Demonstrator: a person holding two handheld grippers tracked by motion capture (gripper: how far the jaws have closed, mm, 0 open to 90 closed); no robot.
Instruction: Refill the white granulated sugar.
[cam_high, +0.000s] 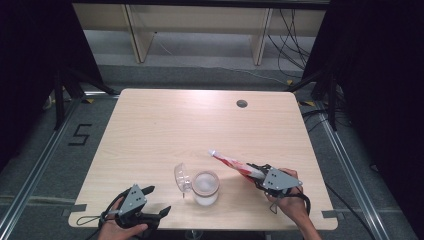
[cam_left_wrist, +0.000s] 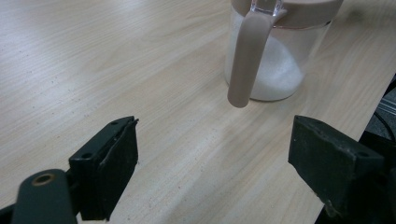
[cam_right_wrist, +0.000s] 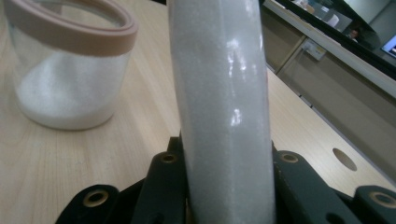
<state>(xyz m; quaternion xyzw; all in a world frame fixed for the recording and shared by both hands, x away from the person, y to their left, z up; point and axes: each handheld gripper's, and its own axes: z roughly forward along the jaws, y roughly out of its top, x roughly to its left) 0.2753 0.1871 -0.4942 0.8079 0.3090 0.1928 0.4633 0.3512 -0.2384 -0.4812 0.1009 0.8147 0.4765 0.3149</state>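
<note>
A clear jar (cam_high: 205, 189) with a beige rim stands near the table's front, partly filled with white grains. Its clear lid (cam_high: 182, 177) is tipped open to the left. My right gripper (cam_high: 253, 171) is shut on a long bag (cam_high: 231, 161) of white grains with red print, which slants up and left, its tip just above and right of the jar. In the right gripper view the bag (cam_right_wrist: 224, 102) rises between the jaws, with the jar (cam_right_wrist: 70, 70) at left. My left gripper (cam_high: 158, 200) rests open at the front left corner. In its view the jar (cam_left_wrist: 280, 60) stands ahead of the gripper (cam_left_wrist: 212, 158).
The wooden table (cam_high: 165, 130) has a round cable hole (cam_high: 242, 103) near its far edge. A beige strap (cam_left_wrist: 245, 60) hangs down the jar's side. Black curtains flank the table, and cables lie on the floor at the back right.
</note>
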